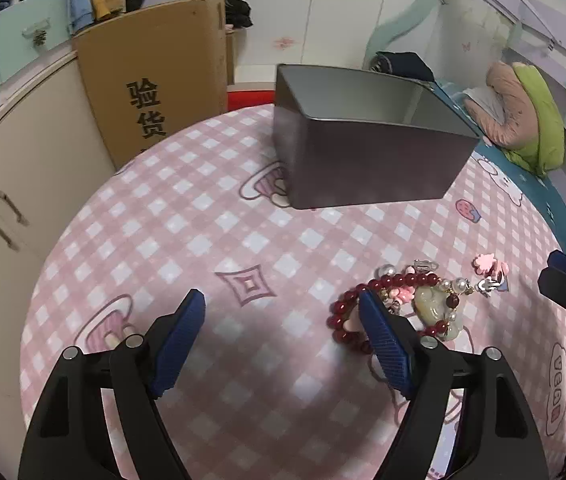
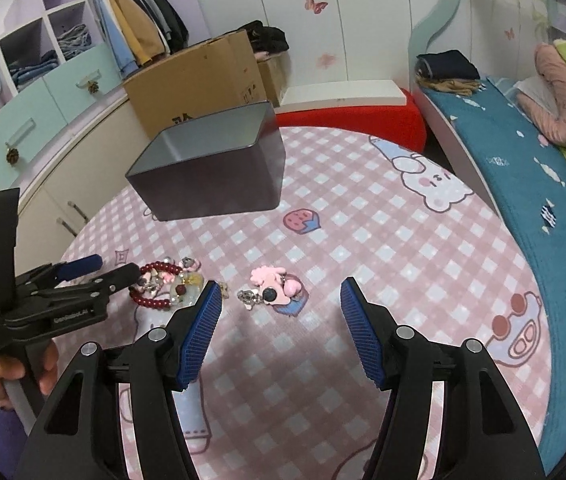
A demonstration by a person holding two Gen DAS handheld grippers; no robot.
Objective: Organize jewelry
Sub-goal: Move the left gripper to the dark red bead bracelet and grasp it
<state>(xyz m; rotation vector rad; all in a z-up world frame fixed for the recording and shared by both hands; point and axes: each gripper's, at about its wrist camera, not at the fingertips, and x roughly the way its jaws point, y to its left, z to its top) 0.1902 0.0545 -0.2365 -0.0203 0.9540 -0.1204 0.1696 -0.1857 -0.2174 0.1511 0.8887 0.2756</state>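
A pile of jewelry lies on the pink checked tablecloth. It holds a red bead bracelet, a pale jade pendant, pearls and a pink clip. In the right wrist view the bracelet lies left of pink hair clips. A dark grey open metal box stands at the far side and also shows in the right wrist view. My left gripper is open, its right finger at the bracelet's edge. My right gripper is open and empty, just short of the pink clips.
A cardboard box stands behind the table at the left, by cream cabinets. A bed with a teal sheet runs along the right. A red stool sits beyond the table's far edge.
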